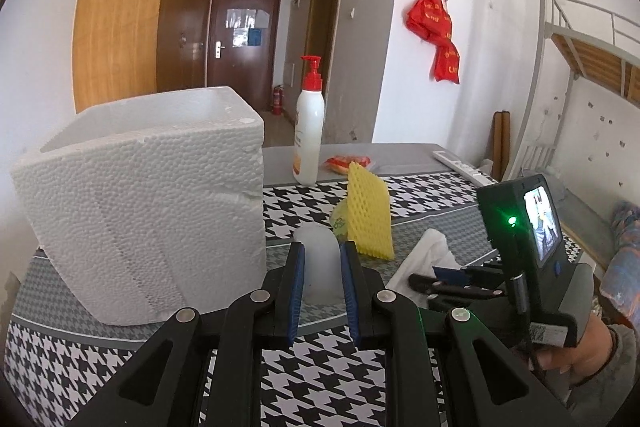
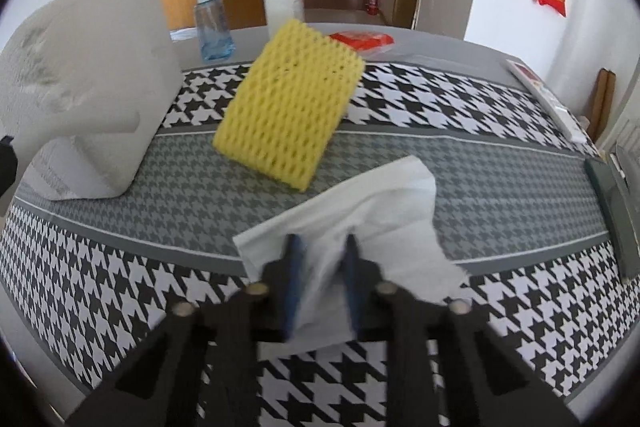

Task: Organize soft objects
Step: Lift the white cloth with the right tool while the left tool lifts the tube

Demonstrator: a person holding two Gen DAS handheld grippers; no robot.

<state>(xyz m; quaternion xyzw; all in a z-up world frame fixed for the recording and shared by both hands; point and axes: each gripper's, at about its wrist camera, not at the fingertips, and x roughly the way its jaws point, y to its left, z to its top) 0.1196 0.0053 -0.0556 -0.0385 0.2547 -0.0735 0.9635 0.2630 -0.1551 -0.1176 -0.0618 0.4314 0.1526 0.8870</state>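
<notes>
My left gripper (image 1: 322, 249) is shut on a translucent white soft dome (image 1: 320, 267) that rests on the houndstooth cloth (image 1: 320, 359), right beside the white styrofoam box (image 1: 148, 203). A yellow foam net sleeve (image 1: 370, 213) stands just beyond it, with a small yellow-green thing (image 1: 340, 223) behind. In the right wrist view my right gripper (image 2: 323, 243) is shut on a crumpled white tissue (image 2: 372, 203) lying on the cloth, in front of the yellow foam net sleeve (image 2: 288, 111). The left wrist view shows the right gripper (image 1: 424, 279) low at the white tissue (image 1: 430, 251).
At the back stand a white pump bottle with a red top (image 1: 310, 131) and a clear blue spray bottle (image 2: 212, 27). A red packet (image 1: 348, 163) and a white remote (image 1: 460, 167) lie near the far edge. The styrofoam box (image 2: 88, 87) fills the left; a dark flat object (image 2: 612, 203) lies right.
</notes>
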